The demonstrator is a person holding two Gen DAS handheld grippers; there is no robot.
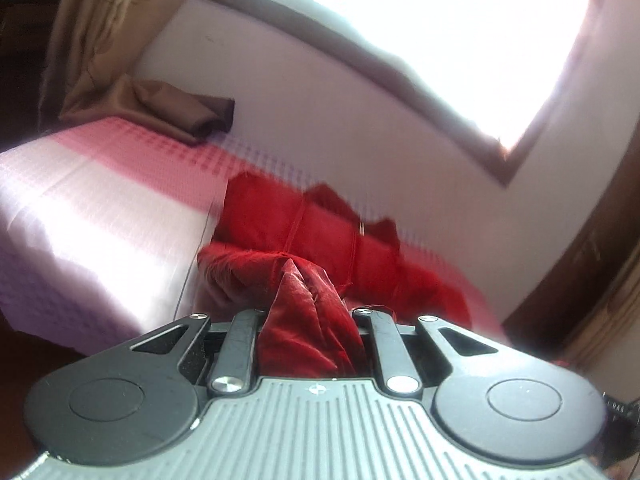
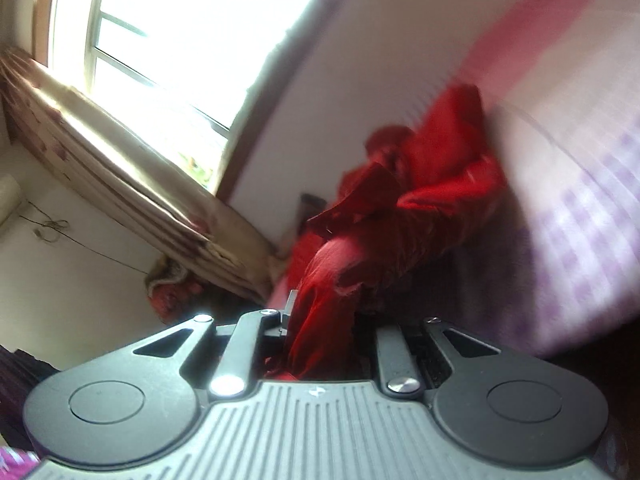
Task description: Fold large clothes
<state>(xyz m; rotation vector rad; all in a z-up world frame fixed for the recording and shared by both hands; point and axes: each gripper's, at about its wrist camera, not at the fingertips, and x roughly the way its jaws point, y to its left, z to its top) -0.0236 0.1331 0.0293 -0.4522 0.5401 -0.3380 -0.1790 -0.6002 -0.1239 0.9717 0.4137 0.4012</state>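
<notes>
A red garment lies bunched on a bed with a pink and lilac checked sheet. My left gripper is shut on a fold of the red cloth, which rises in a peak between its fingers and hides the tips. In the right wrist view the same red garment stretches from the bed toward me. My right gripper is shut on another bunch of it, and the cloth hangs over the jaws. Both views are blurred by motion.
A white wall runs behind the bed below a bright window. Beige curtains hang beside it, and a brown curtain end rests on the bed's far corner. A dark wooden frame stands at the right.
</notes>
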